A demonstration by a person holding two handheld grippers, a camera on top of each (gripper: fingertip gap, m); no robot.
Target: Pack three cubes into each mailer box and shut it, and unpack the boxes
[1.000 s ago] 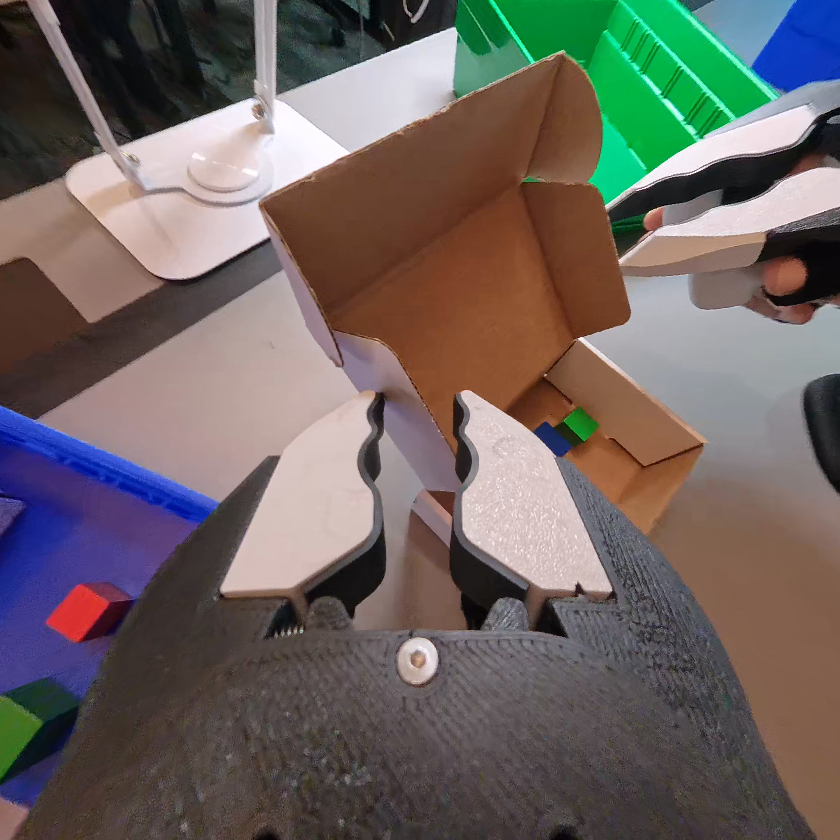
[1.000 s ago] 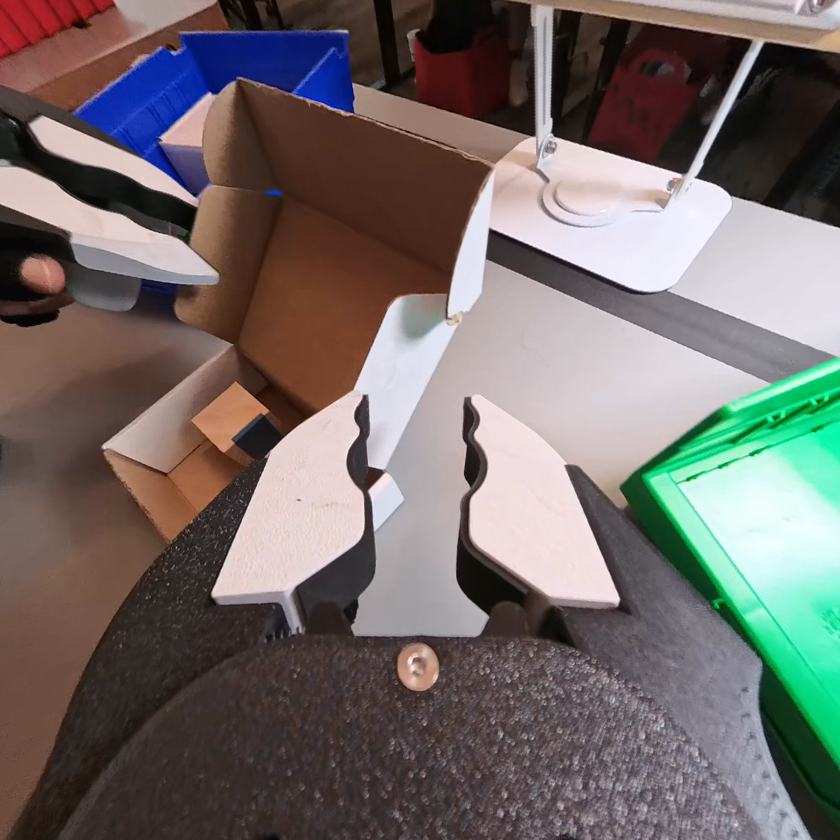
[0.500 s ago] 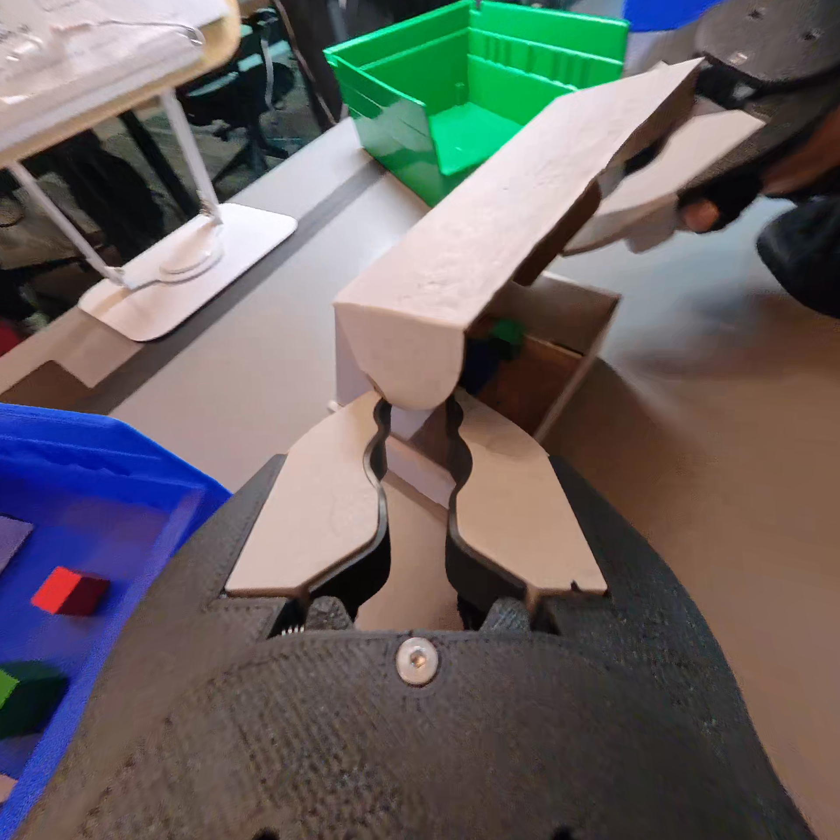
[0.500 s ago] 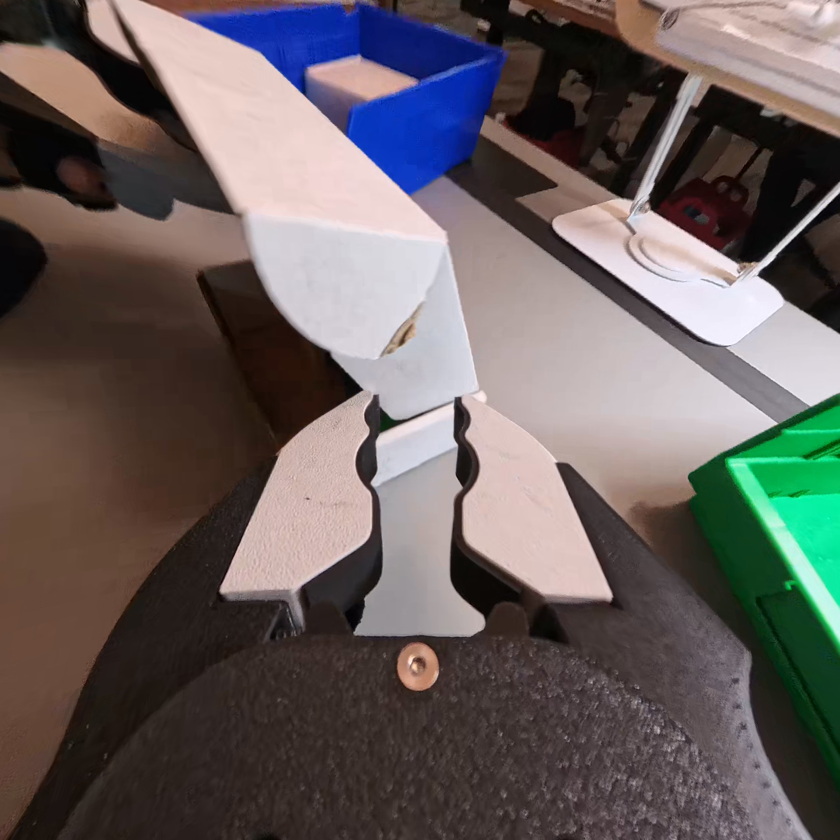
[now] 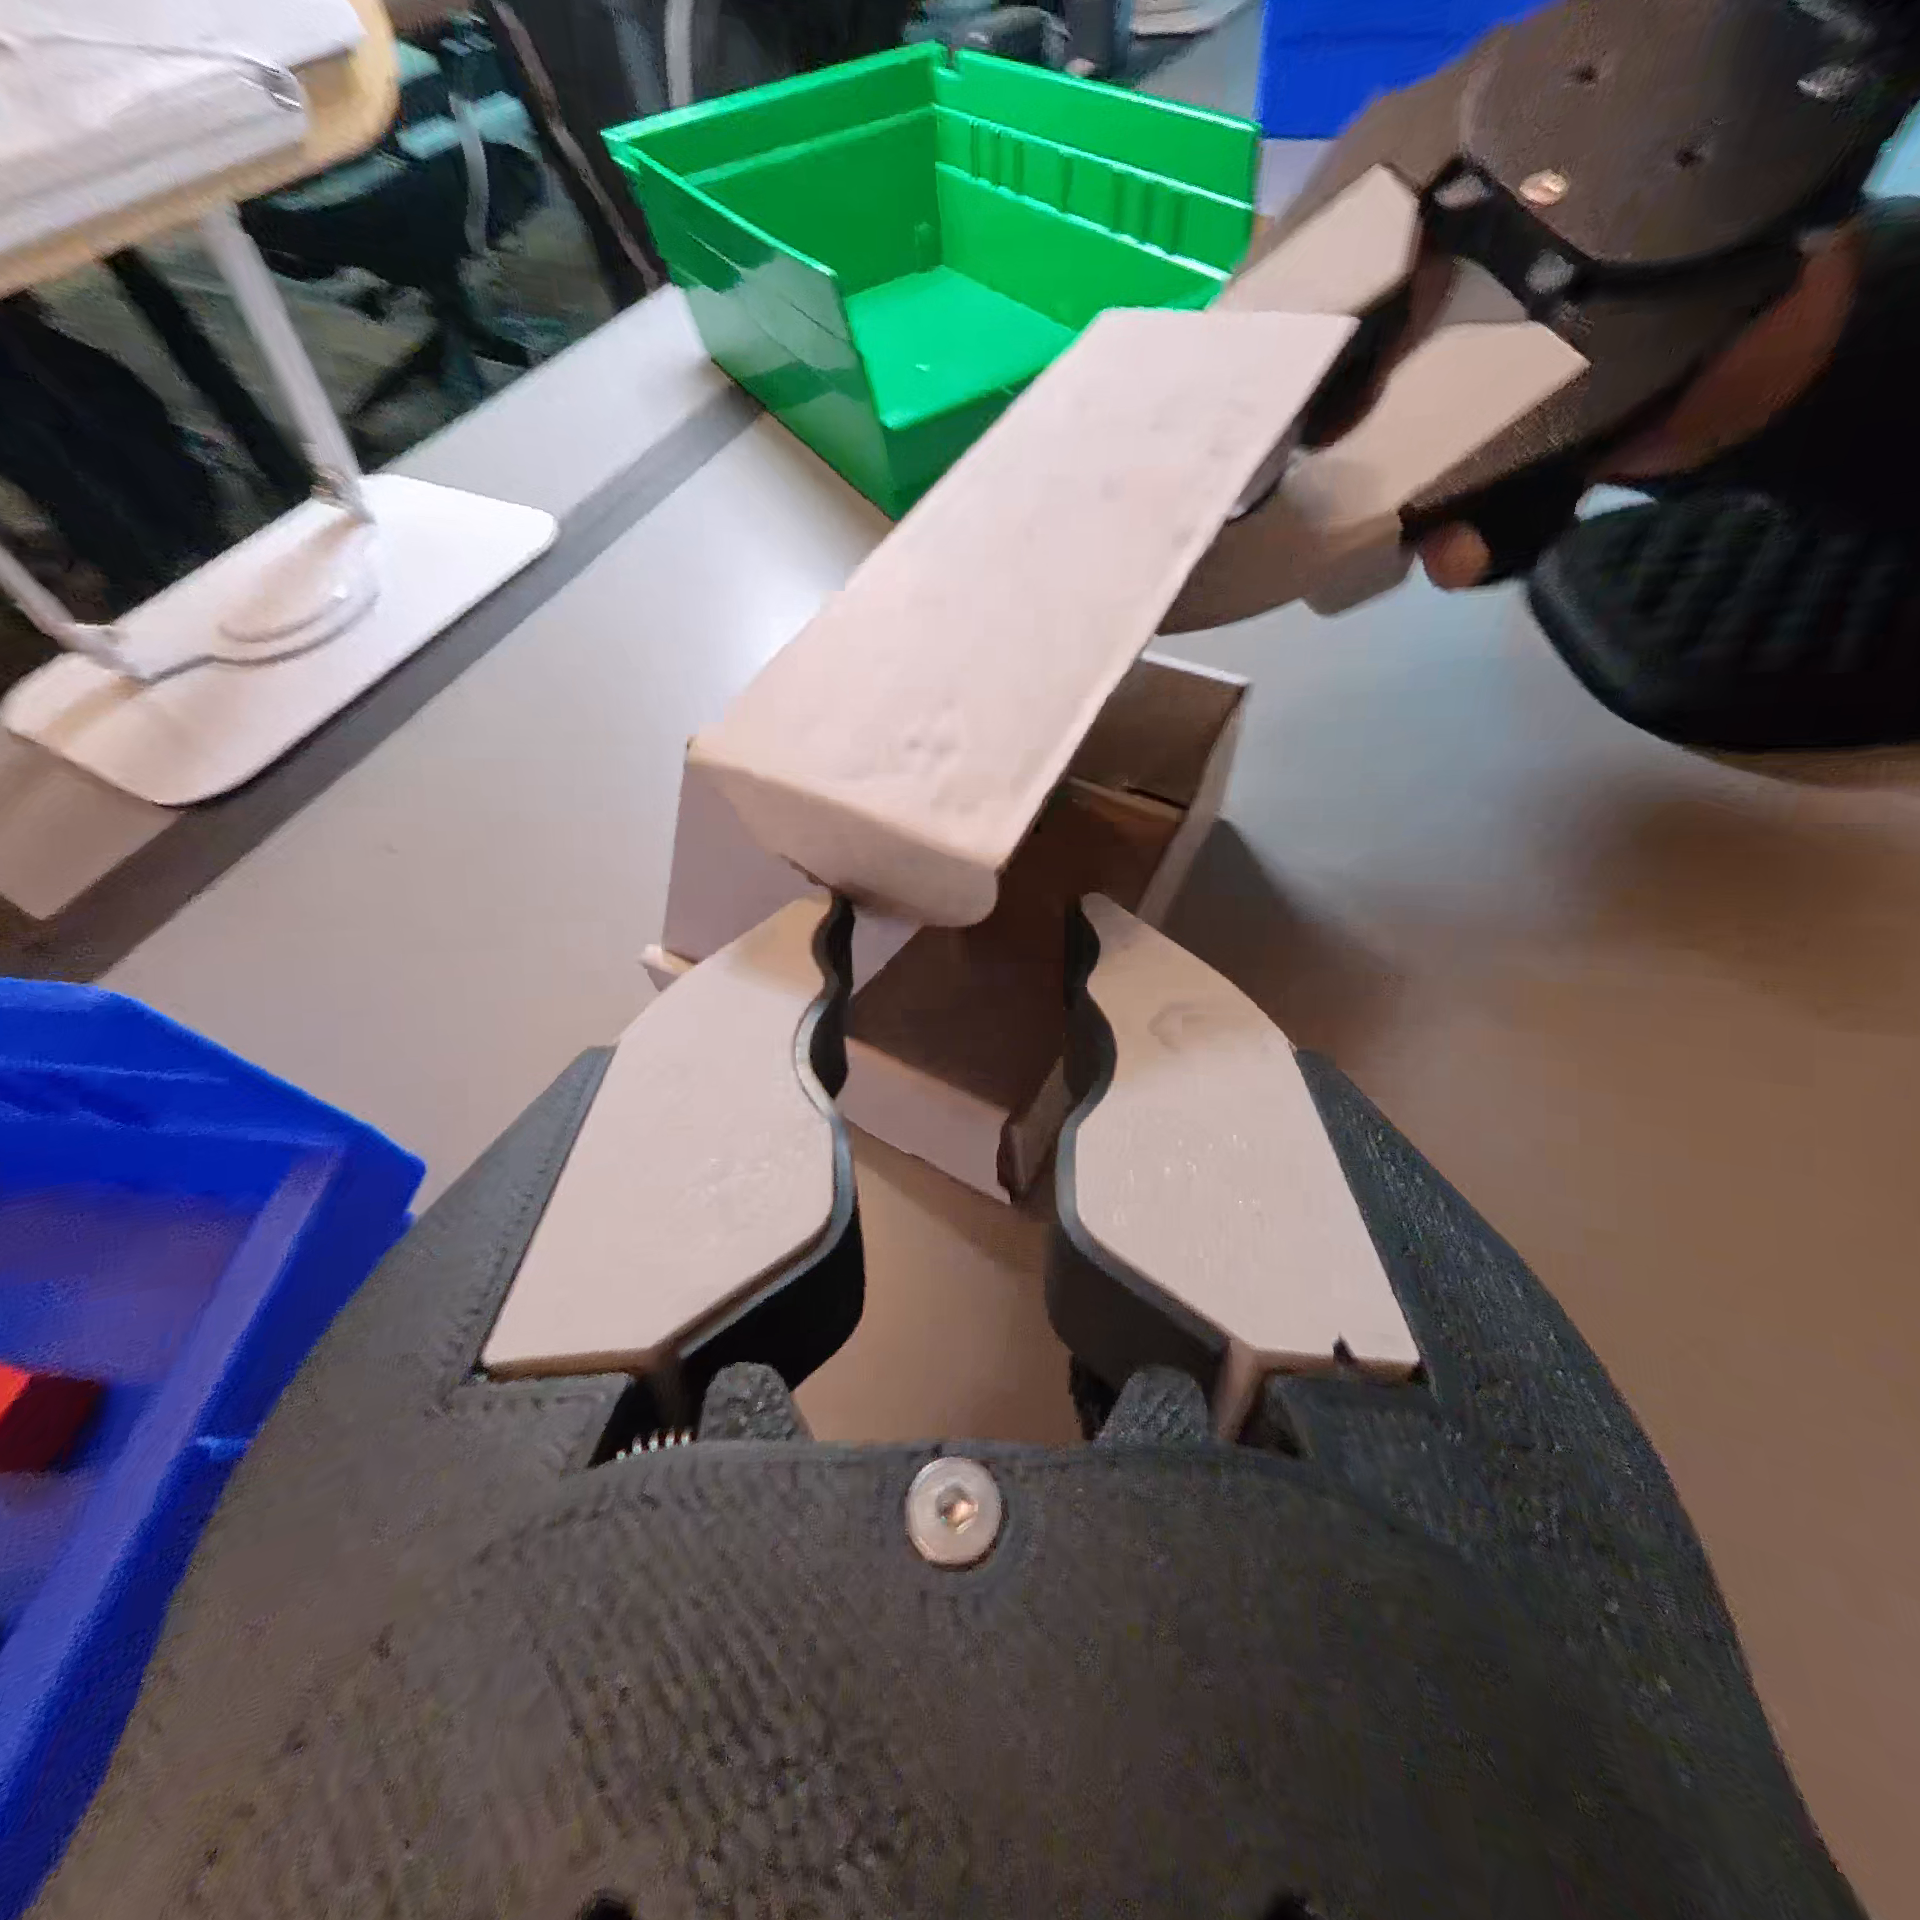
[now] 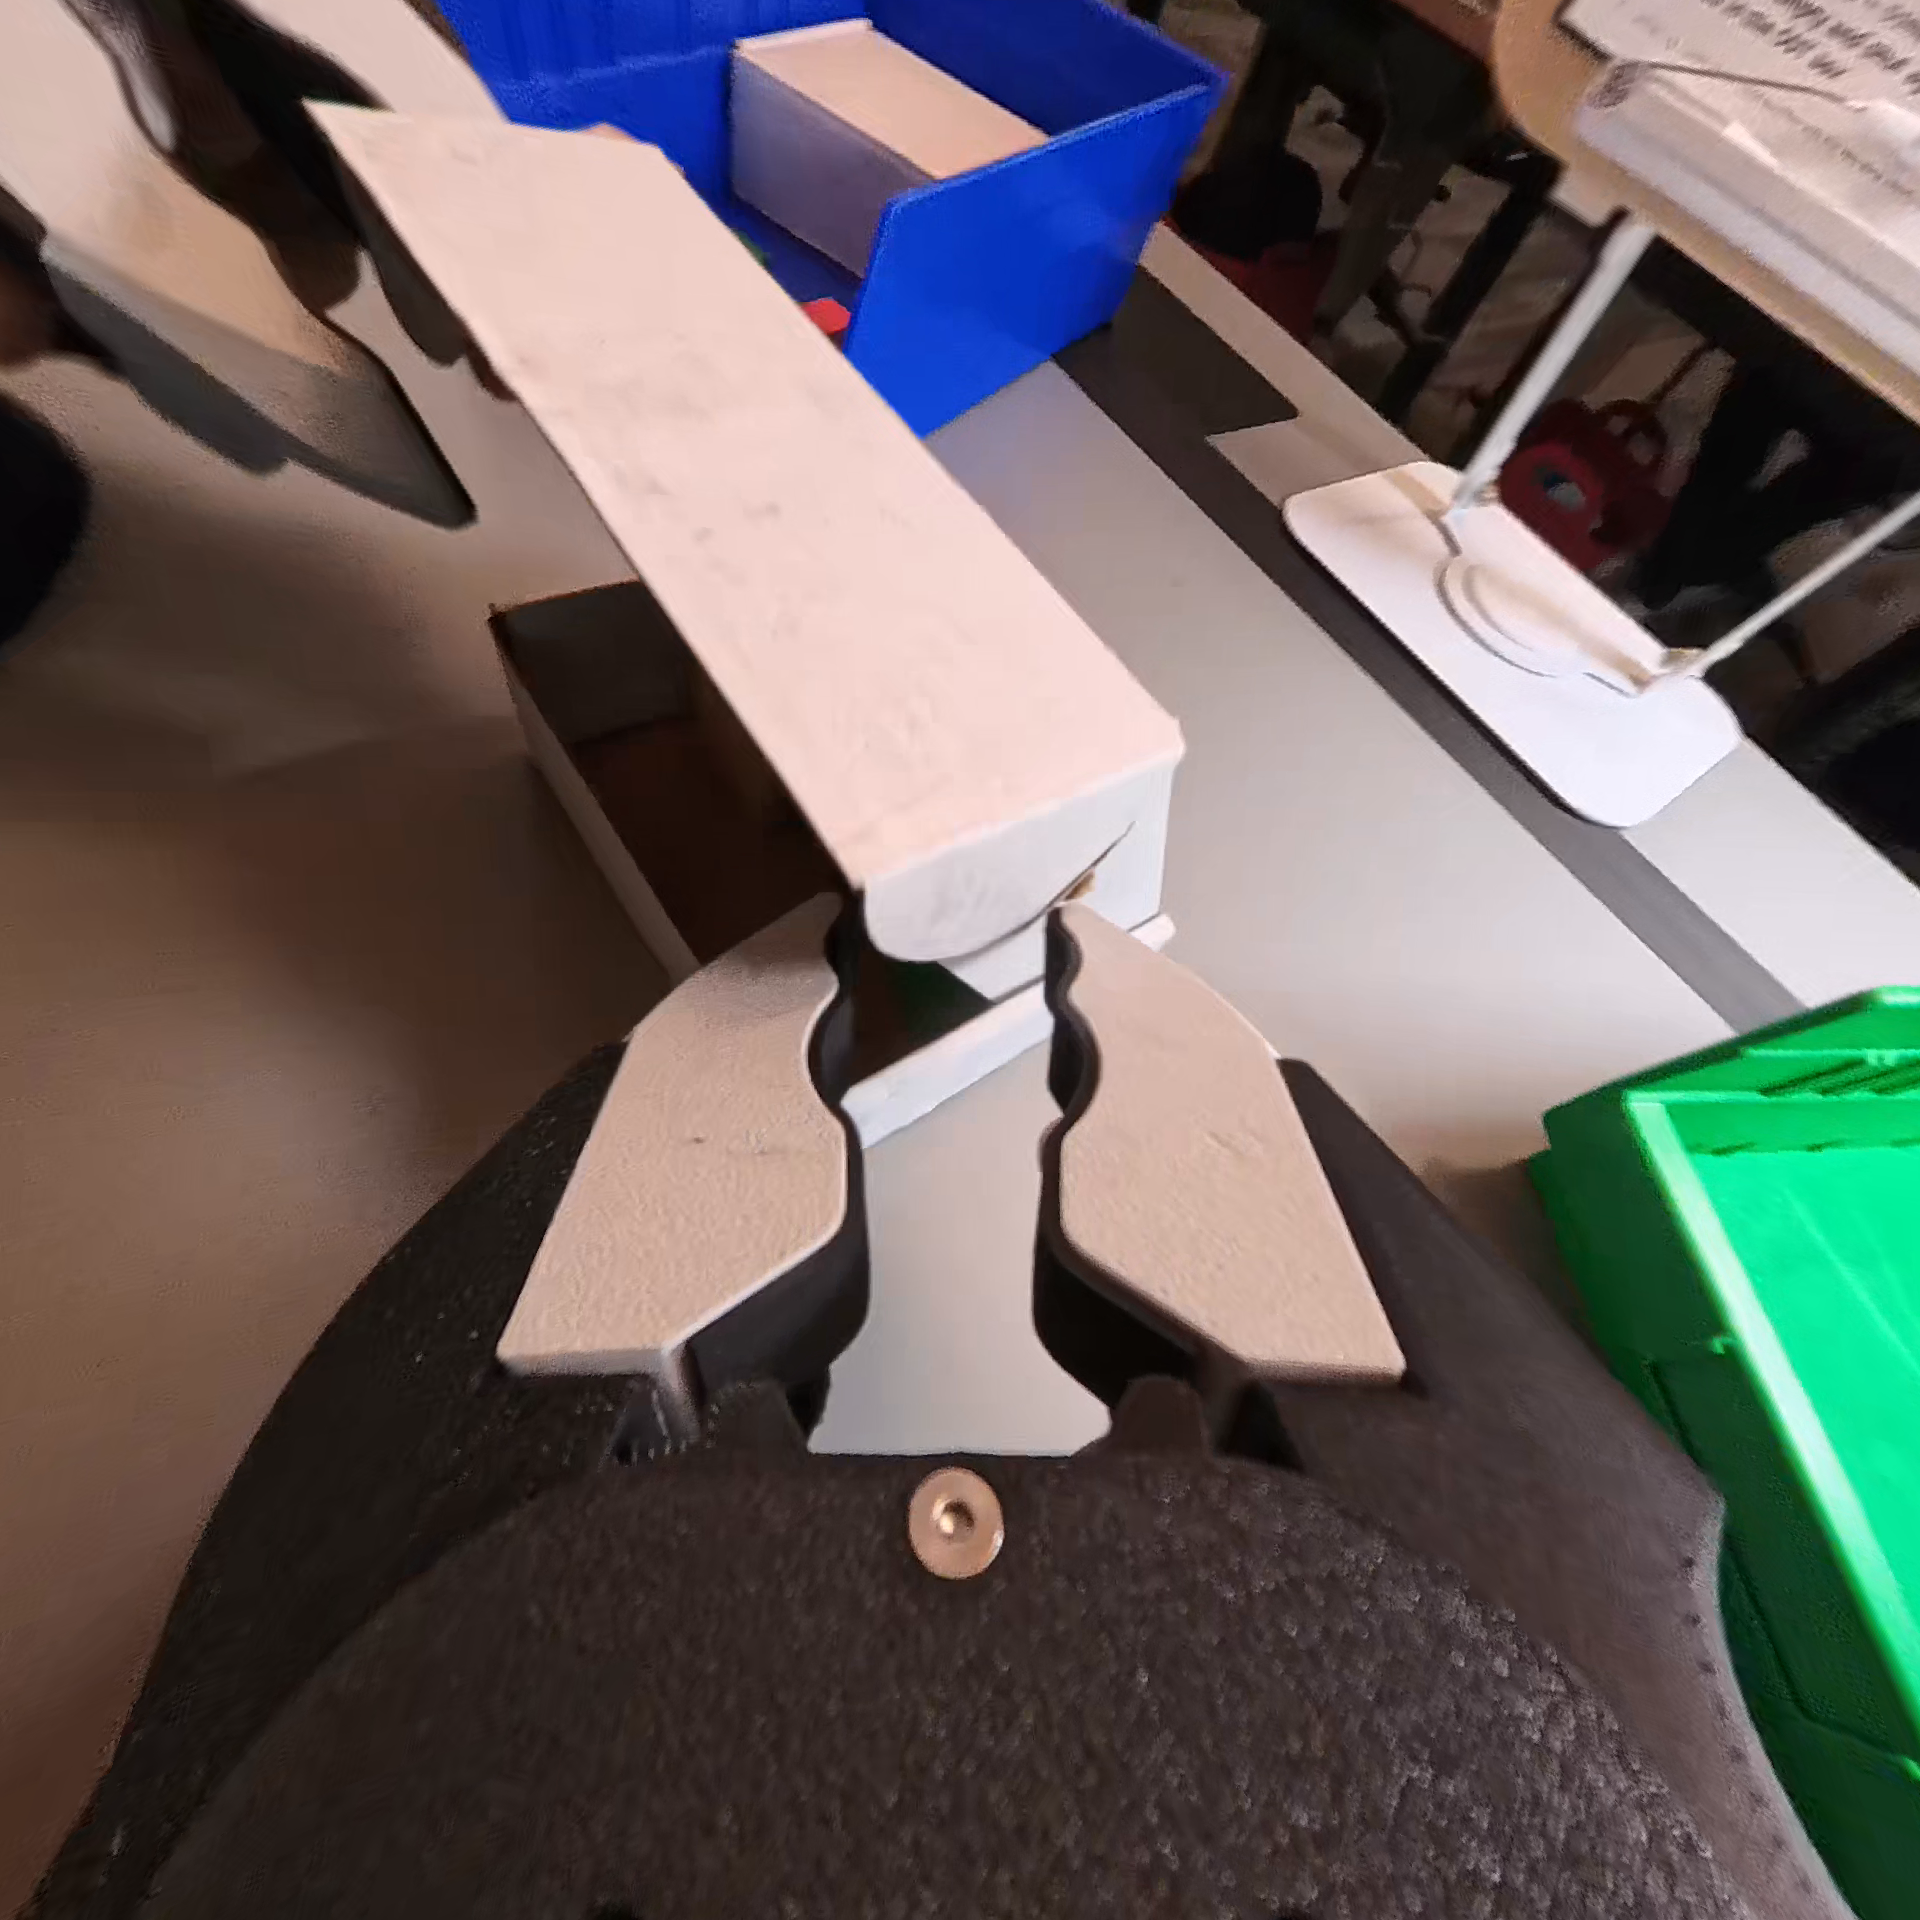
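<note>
Two grippers bracket one white cardboard mailer box [image 5: 717, 883] at mid-frame in both views, its lid [image 5: 1018, 644] slanting over the brown interior, partly lowered. We judge this as the shutting step: the lid needs guiding down from both ends so its side flaps tuck inside the walls.

In the left wrist view, our left gripper [image 5: 951, 997] sits at the lower centre, fingers spread apart on either side of the lid's near end flap [image 5: 935, 1049]. Nothing is pinched; the flap stands loosely in the gap, which we read as steering it, not holding it. The right gripper [image 5: 1382, 343] shows in the upper right of that frame at the lid's far end, but whether it grips there we cannot tell.

In the right wrist view, the right gripper [image 6: 945, 987] also has its fingers parted, the lid's rounded corner just ahead of the tips and a white edge of the box [image 6: 935, 1070] between them.

Any cubes inside are hidden under the lid. A blue plastic bin [image 5: 156, 1195] lies at the left edge of the left view with a red cube [image 5: 42, 1418] in it; a green plastic bin [image 5: 935, 260] stands at the top. A white lamp base [image 6: 1507, 644] rests on the grey table [image 6: 1299, 831] at the right.
</note>
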